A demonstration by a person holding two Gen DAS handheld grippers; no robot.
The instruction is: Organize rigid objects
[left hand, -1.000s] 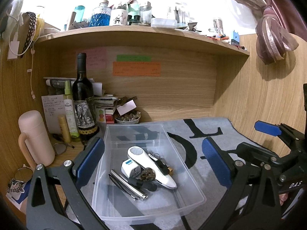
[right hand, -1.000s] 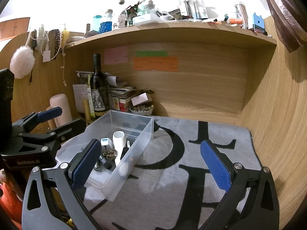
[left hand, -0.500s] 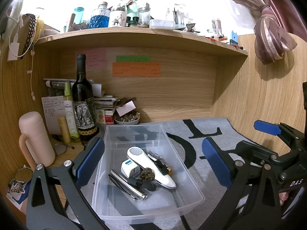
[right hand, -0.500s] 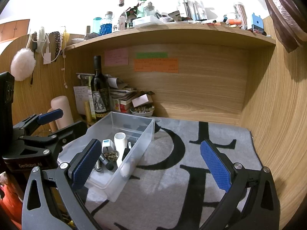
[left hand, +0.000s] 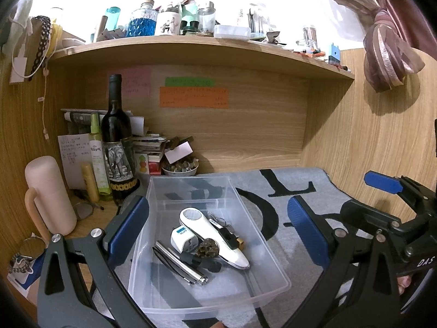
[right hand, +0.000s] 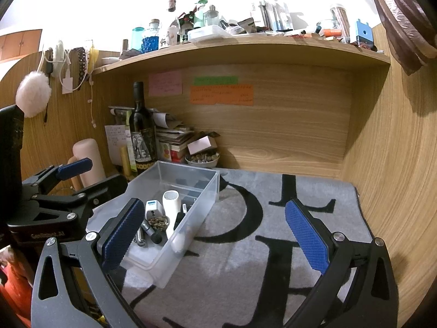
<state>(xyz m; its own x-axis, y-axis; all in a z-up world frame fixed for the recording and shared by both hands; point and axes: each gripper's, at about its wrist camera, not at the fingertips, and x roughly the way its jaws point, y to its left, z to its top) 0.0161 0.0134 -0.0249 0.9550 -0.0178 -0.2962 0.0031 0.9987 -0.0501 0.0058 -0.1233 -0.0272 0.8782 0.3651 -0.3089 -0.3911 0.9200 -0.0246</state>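
Note:
A clear plastic bin (left hand: 275, 262) stands on the grey lettered mat (left hand: 284, 191). In it lie a long white device (left hand: 215, 235), a white charger plug (left hand: 181, 237), a metal pen-like tube (left hand: 180, 262), a lumpy brown piece (left hand: 207, 250) and small dark bits. My left gripper (left hand: 218, 232) is open and empty, held above the bin. My right gripper (right hand: 215, 235) is open and empty, over the mat to the right of the bin (right hand: 210, 191). The right gripper also shows at the right in the left wrist view (left hand: 382, 183).
A wine bottle (left hand: 117, 142), a green spray bottle (left hand: 97, 158), a pink flask (left hand: 50, 194), stacked books and a bowl of small items (left hand: 180, 166) crowd the back left. Wooden walls close the back and right. A cluttered shelf (left hand: 191, 43) hangs overhead.
Both grippers have drifted only slightly; the right wrist view shows the bin a little nearer. Nothing was taken hold of or let go.

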